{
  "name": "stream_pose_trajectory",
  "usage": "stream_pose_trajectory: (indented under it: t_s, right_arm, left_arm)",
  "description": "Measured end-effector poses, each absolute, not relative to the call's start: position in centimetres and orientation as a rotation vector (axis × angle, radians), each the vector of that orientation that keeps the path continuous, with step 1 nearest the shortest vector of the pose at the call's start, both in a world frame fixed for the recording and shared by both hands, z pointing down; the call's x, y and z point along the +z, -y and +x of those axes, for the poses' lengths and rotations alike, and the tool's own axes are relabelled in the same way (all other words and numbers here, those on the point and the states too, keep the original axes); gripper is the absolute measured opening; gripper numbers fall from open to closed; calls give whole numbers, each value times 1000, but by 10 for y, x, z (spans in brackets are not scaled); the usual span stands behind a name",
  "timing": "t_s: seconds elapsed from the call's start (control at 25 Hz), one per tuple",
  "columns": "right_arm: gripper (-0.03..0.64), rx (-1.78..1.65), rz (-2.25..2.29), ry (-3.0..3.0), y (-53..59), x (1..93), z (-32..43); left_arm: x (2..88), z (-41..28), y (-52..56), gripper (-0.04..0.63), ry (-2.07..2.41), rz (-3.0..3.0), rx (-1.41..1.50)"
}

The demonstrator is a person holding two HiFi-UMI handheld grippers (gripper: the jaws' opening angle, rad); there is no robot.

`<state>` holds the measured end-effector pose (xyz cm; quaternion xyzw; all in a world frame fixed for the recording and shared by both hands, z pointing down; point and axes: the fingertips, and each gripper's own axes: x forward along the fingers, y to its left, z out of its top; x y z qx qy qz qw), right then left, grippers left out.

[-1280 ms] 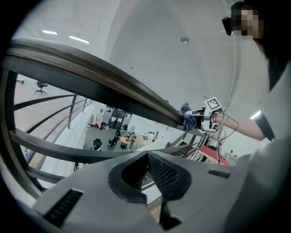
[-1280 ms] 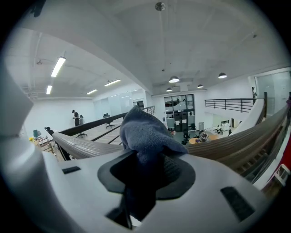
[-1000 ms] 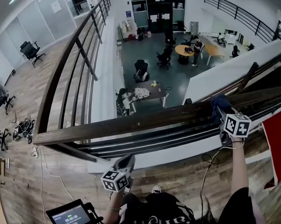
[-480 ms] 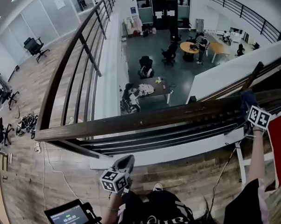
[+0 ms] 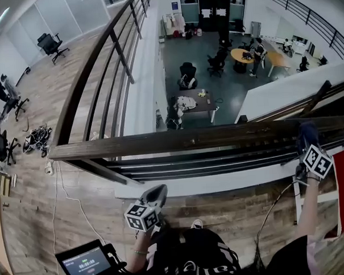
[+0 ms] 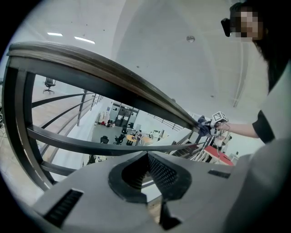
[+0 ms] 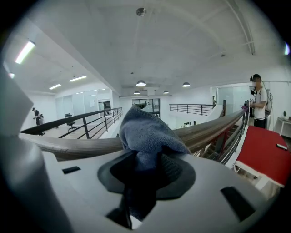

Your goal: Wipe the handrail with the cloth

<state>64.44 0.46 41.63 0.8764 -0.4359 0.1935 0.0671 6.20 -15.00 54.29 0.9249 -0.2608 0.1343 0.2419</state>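
Cloth, blue-grey, is clamped between the jaws of the right gripper and is pressed onto the top of the wooden handrail, toward the rail's right end in the head view. The left gripper is carried low on the near side of the handrail, apart from it. Its jaws are drawn together at the tips, with nothing between them. A lit screen is seen at the lower left, a red panel at the right edge.
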Motion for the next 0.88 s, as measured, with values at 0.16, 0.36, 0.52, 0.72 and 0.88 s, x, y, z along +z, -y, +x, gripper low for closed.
stream_pose_trajectory:
  t_s: [0.16,0.36,0.52,0.72,0.88]
  right_arm:
    - [109,643,2551,1466,7,448,566]
    - [109,771,2450,1630,40,500,419]
    - [109,877,2308,1746,107,512,271]
    - [109,968,2128,1879,191,540,114]
    - [109,994,1971,1975,254,552,3]
  left_arm:
    - [544,58,151,2,712,2524,353]
    - [561,5,154,2,711,2521,332]
    - [546,-76,184,2,702,2502,321]
    - [543,-159,225,2,743,2470,300]
    - [548,-214,252,2,770,2454,299]
